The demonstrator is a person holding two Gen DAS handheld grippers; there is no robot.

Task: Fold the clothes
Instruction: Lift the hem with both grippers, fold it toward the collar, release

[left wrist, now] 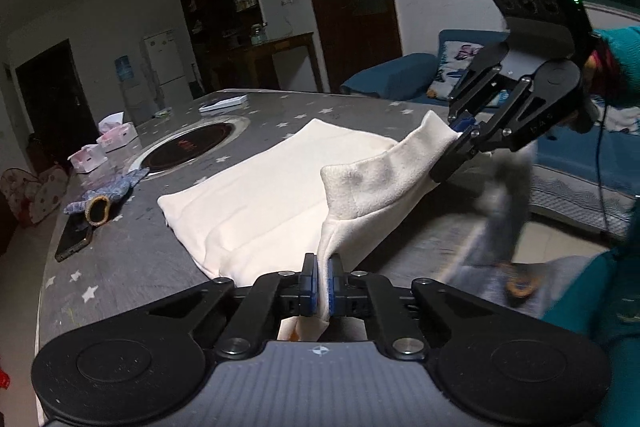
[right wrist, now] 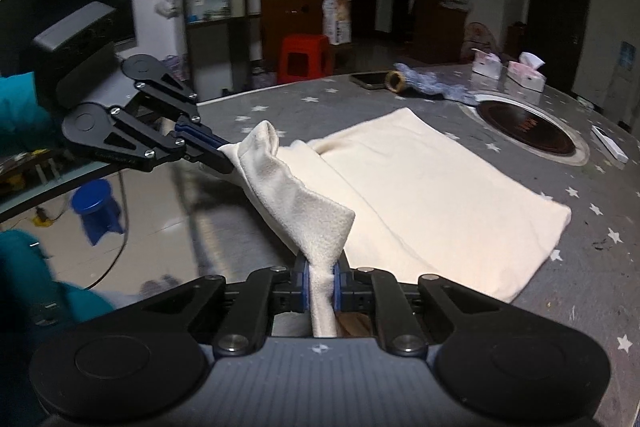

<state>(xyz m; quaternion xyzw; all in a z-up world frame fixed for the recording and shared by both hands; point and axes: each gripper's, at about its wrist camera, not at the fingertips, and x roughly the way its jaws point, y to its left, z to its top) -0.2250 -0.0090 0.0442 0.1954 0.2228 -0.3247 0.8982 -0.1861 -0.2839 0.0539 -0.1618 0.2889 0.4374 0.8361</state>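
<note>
Left wrist view: the cream garment [left wrist: 260, 195] is spread on the star-patterned table [left wrist: 120, 259], its near edge lifted. One corner is pinched by the left gripper [left wrist: 322, 281], the other by the right gripper [left wrist: 460, 139]. Soft, light, sagging fleece is judged best held at corners.

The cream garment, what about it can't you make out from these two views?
- Cream garment: what kind of clothing it is; it lies folded, so no sleeves or collar show.
- Its pinched edge: hidden inside the shut jaws of the left gripper and the right gripper.
- Its underside: against the table in both views.
- Left wrist view: a blurred grey cloth past the table's edge.
</note>
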